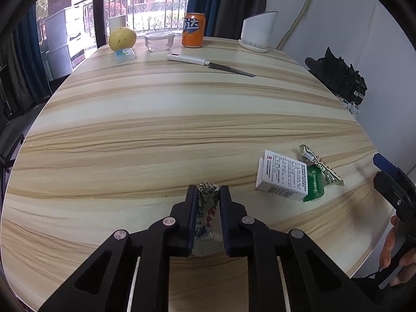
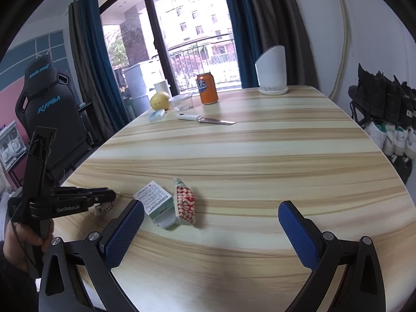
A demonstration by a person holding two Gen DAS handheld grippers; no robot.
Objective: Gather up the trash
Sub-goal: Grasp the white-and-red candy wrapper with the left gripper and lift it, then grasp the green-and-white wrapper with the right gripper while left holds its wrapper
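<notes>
Crinkled foil wrapper point(image 1: 206, 208) pinched between left gripper point(image 1: 207, 191) pads on striped wood-grain table point(image 1: 156, 130); right gripper point(image 2: 211, 209) spread wide.

Soft daylight enters through the balcony window point(image 2: 197, 39), which is overexposed in both views. The table point(image 1: 156, 119) carries a pale sheen and faint, diffuse shadows. Fisheye distortion bends the edges, with dark vignetting in the corners; focus is sharp.

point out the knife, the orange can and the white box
knife point(image 1: 187, 58), left wrist view, white handle
orange can point(image 2: 207, 89), right wrist view, side of the body
white box point(image 1: 283, 175), left wrist view, printed top face
</notes>
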